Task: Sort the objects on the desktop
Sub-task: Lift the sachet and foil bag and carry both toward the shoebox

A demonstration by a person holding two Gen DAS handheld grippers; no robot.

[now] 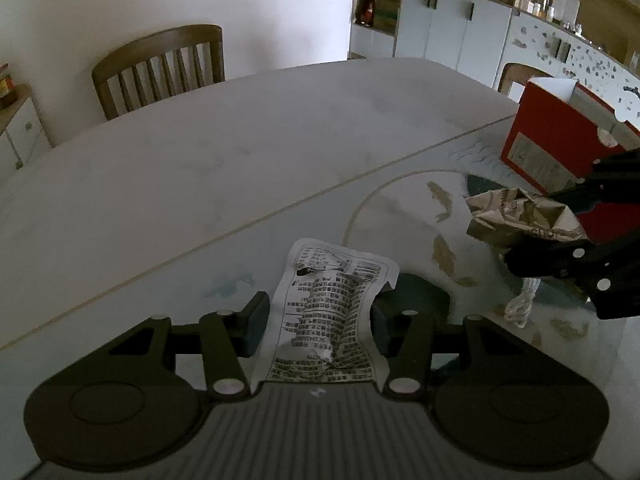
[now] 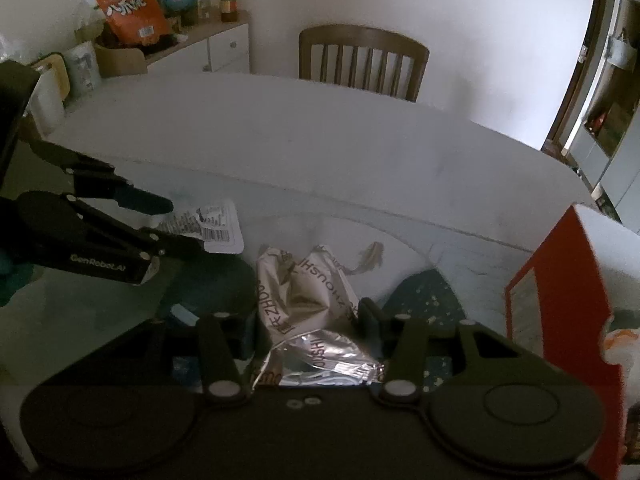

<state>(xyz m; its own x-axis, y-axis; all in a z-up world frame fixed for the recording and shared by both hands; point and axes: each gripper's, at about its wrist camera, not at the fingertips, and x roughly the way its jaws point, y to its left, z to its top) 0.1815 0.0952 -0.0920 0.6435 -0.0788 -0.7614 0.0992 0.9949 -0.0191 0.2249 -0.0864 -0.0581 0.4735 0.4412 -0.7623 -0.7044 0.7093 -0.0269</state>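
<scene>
White packet [image 1: 332, 312] with black print and a barcode, crumpled silver foil wrapper [image 2: 308, 312] with dark lettering, red box [image 1: 560, 152] with a grey label, pale worktop [image 1: 240, 152] with a tan line and painted fish, brown slatted chair [image 1: 160, 68], black claws [image 1: 316, 328].

My feeds are dim and grainy; pale walls [image 1: 280, 8] glow brightest, foreground sits in shadow, fisheye bends edges.

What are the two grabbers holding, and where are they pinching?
The left gripper pinches the white printed packet across its crumpled middle. The right gripper pinches the silver foil wrapper around its middle too.
</scene>
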